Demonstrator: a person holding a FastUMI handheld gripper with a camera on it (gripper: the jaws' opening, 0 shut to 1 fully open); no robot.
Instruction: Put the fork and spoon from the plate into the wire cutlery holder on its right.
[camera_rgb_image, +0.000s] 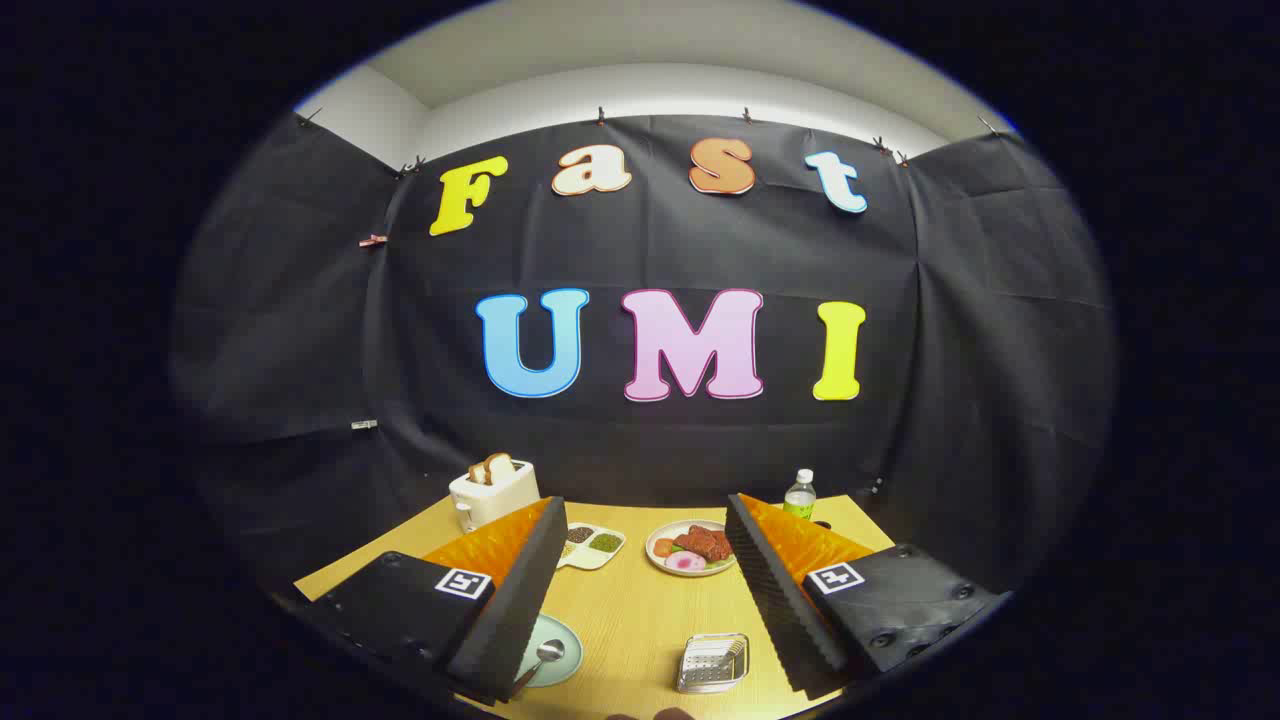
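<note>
My gripper (645, 510) is held high above the wooden table (640, 610), open wide, with nothing between the fingers. Far below, a pale green plate (555, 650) lies by the left finger, which hides part of it. A metal spoon (545, 655) rests on that plate, bowl facing up. To the plate's right stands the wire cutlery holder (712, 662), close to the right finger. A thin metal utensil that looks like the fork (735, 650) leans inside the holder.
Beyond the fingers stand a white toaster (492, 495) with bread slices, a divided dish of seeds (592, 546), a plate of food (690, 548) and a small bottle (799, 494). Black cloth walls close in the table on three sides.
</note>
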